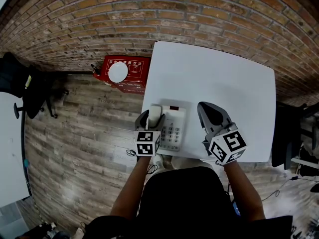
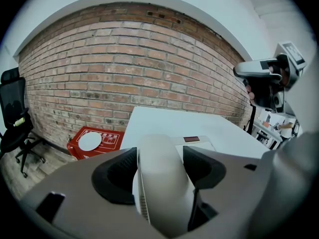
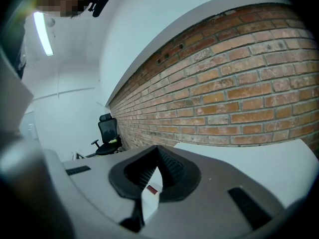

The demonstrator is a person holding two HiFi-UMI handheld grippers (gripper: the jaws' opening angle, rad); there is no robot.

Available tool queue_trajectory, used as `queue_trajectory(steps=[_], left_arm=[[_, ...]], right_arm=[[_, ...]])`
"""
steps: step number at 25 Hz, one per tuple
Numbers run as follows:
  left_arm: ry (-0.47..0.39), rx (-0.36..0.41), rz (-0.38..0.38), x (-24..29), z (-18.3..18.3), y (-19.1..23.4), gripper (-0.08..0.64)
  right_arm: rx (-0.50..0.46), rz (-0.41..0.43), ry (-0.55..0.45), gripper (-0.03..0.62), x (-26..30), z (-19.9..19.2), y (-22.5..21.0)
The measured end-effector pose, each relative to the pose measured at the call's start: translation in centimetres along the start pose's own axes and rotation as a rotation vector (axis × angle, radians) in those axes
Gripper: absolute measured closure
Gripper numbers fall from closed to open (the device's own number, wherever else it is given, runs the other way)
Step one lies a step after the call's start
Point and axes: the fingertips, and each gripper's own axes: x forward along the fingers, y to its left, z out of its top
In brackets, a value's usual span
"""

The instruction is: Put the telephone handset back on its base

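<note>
Brackets the handset [image 1: 155, 114] with the left gripper [image 1: 151, 117] on the left side of the telephone base [image 1: 175, 129], where the handset lies lengthwise in its cradle, just beside the keypad [image 1: 171, 132]. Looks, by that lie, like the main step already done: flat along the telephone base, neither end visibly raised in the head view.

Spreads the left jaws very wide, one black pad [image 2: 117, 176] to each side of the handset's rounded back. Seems to press on nothing: a dark slit shows beside the right pad, though light contact at the left one cannot be ruled out. Reads as a loose straddle rather than a grip, so that the handset rests on the telephone base by its own weight. Slants downward toward the near end of the telephone base, probably so as to back away without dragging the handset out of its seat.

Parks the right gripper [image 1: 207, 109] just to the right of the telephone base, not touching it, above the white table [image 1: 224, 83]. Shows the right jaws together at the tips, with nothing between them; through the wedge lower down, only a sliver of the telephone base. Likely held aside because the job needs one gripper, yet near enough to steady the telephone base should it slide.

Leaves a red box [image 1: 132, 63] on the floor beyond the far left corner of the telephone base, no part of the job.
</note>
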Motion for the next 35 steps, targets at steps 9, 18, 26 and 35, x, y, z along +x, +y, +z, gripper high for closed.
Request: queue_trajectory(steps=[9, 18, 26, 35], left_arm=[[0.001, 0.012, -0.037, -0.7, 0.1, -0.2, 0.282], [-0.015, 0.028, -0.056, -2.0, 1.0, 0.0, 0.282], [-0.044, 0.051, -0.067, -4.0, 2.1, -0.1, 0.296], [-0.126, 0.118, -0.120, -7.0, 4.2, -1.2, 0.435]], right_arm=[[-0.001, 0.002, -0.004, 0.580, -0.1, 0.0, 0.5], [-0.011, 0.010, -0.013, 0.580, -0.4, 0.4, 1.5], [-0.014, 0.016, -0.029, 0.580, -0.8, 0.7, 3.0], [-0.018, 0.016, -0.057, 0.580, -1.3, 1.3, 5.0]])
